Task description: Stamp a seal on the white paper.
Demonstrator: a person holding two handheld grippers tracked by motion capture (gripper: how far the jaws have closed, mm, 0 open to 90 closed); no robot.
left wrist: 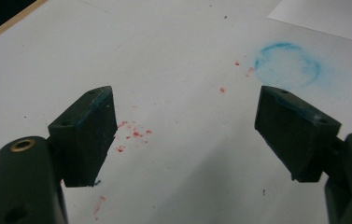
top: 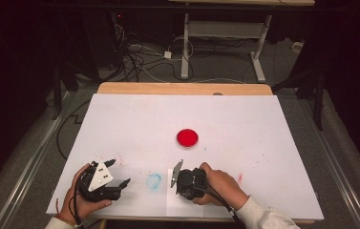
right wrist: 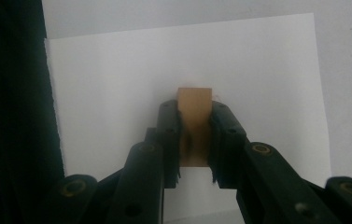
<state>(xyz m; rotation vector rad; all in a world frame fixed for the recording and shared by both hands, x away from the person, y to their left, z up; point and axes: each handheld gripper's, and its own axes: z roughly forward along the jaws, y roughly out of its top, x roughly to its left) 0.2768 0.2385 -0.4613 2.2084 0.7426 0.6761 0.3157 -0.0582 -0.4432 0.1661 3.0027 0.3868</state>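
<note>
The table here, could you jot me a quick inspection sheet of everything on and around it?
Surface: white sheet over a wooden table; blue ring stain, red specks.
Job's things: small wooden block over a sheet of white paper; red ink pad mid-table.
Clutter: nothing seen.
Grippers: left gripper open, jaws wide apart, nothing between; right gripper shut on the block.
Cables: one trails from each gripper; a tangle of cables on the floor.
Surroundings: dark room, another table's legs behind.
</note>
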